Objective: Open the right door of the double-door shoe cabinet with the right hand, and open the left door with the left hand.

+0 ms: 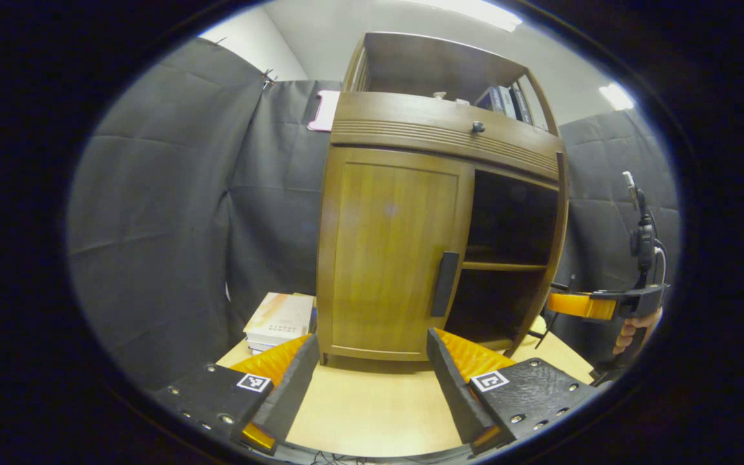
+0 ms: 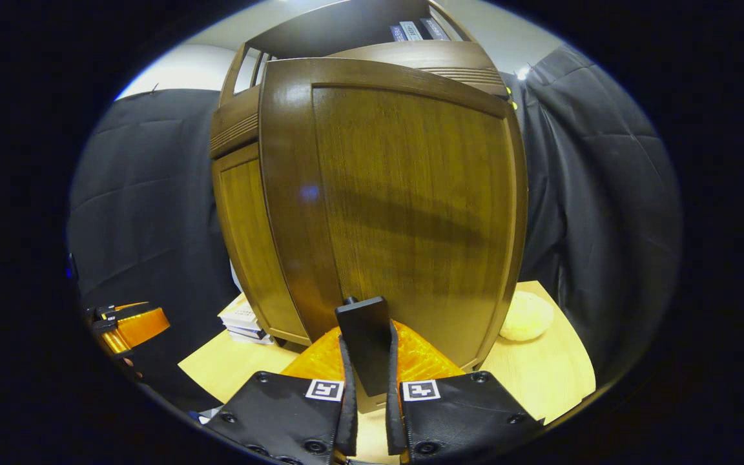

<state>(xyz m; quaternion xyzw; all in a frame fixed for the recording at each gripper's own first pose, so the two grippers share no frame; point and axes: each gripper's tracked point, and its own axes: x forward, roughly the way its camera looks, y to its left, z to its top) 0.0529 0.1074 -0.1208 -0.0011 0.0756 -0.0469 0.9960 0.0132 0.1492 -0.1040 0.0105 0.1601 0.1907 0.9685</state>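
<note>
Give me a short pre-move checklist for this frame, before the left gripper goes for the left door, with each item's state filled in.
1. Right door swung open: ok; the left gripper view shows the dark interior and a shelf.
2. Right gripper closed on the right door handle: ok, both fingers press its sides.
3. Left door shut: ok, flush with the cabinet front, not yet opened.
4. Left gripper open wide enough for the left door handle: ok, fingers spread.
5. Left gripper touching that handle: not ok, it sits short of the door above the table.
6. Stack of books clear of the door's swing: cannot tell.
</note>
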